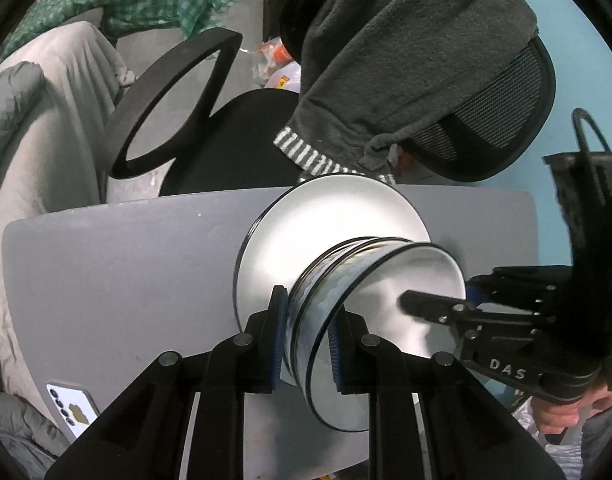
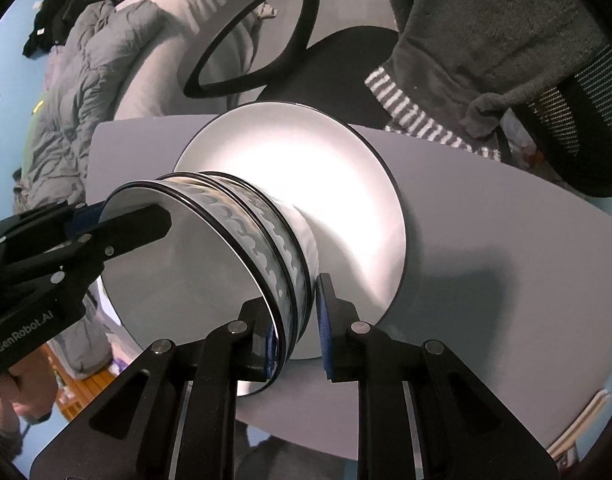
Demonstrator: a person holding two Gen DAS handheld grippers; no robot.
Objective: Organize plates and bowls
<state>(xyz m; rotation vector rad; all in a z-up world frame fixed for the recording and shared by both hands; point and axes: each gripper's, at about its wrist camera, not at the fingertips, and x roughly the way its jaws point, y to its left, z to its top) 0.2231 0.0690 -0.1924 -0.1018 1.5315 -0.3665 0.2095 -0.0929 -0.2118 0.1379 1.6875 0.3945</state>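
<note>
Bowls (image 1: 334, 280), nested, on plate (image 1: 306, 224) near far edge of table (image 1: 106, 272). Left hand-held gripper (image 1: 306, 340) and right hand-held gripper (image 2: 296, 328) each grasping the bowls' rim.

Nested wave-patterned bowls (image 1: 338, 292) stand upright on a black-rimmed white plate (image 1: 306, 220).

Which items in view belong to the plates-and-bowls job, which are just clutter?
Job: stacked bowls, gripped at the rim by both the left gripper and the right gripper; white plate under them on the grey table.

Clutter: phone, office chair, grey hoodie, puffer jacket.
</note>
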